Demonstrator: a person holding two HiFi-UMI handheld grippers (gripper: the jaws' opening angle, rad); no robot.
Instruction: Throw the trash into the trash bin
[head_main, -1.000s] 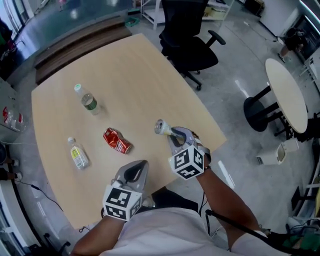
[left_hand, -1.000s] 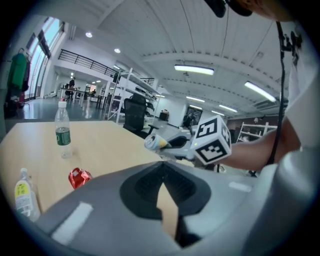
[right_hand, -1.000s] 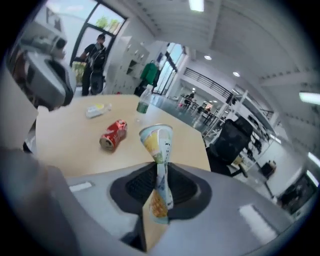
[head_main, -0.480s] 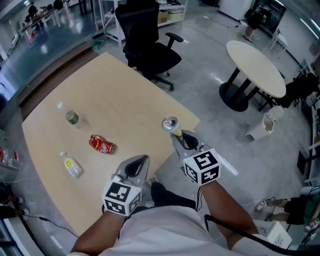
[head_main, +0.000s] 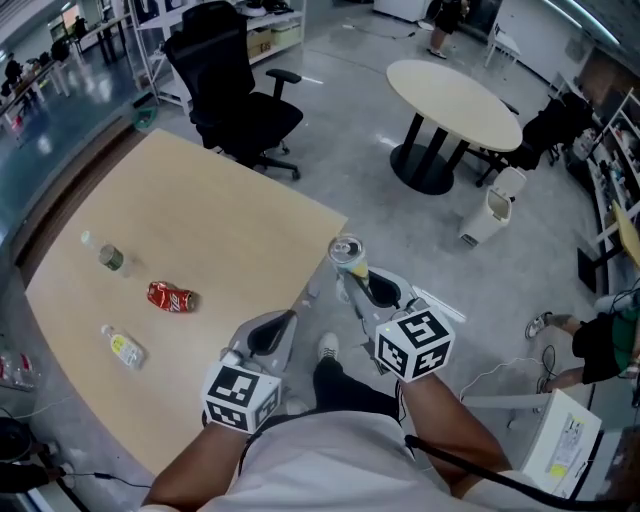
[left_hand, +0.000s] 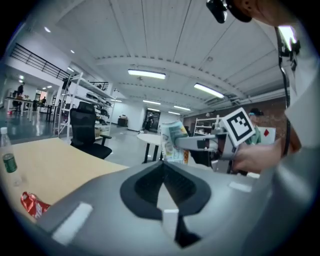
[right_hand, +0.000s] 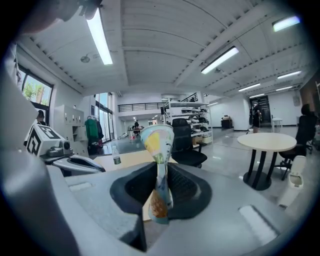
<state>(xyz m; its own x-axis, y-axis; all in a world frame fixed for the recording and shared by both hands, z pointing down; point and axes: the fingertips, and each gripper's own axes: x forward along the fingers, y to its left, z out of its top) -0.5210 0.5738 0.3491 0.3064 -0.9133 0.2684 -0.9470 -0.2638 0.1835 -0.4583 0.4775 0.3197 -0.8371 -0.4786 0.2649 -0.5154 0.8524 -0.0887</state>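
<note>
My right gripper (head_main: 362, 283) is shut on a crushed pale can (head_main: 349, 252), pinched flat at its middle and held upright past the table's corner. In the right gripper view the can (right_hand: 157, 170) stands squeezed between the jaws of the right gripper (right_hand: 159, 185). The left gripper (head_main: 270, 335) hovers near the wooden table's (head_main: 230, 230) front edge, shut with nothing in it; in its own view the left gripper (left_hand: 162, 172) has its jaws meeting. A white trash bin (head_main: 490, 215) stands on the floor by the round table (head_main: 455, 100); the same bin (right_hand: 295, 180) shows in the right gripper view.
A crushed red can (head_main: 170, 297), a green-labelled bottle (head_main: 105, 255) and a yellow-labelled bottle (head_main: 122, 346) lie on the wooden table. A black office chair (head_main: 235, 90) stands behind it. Cables and a person's legs (head_main: 590, 345) are at the right.
Both grippers have swung away from the table toward the right, over its corner and the floor. The held can has rolled from lying sideways to upright. The trash bin has come into view.
</note>
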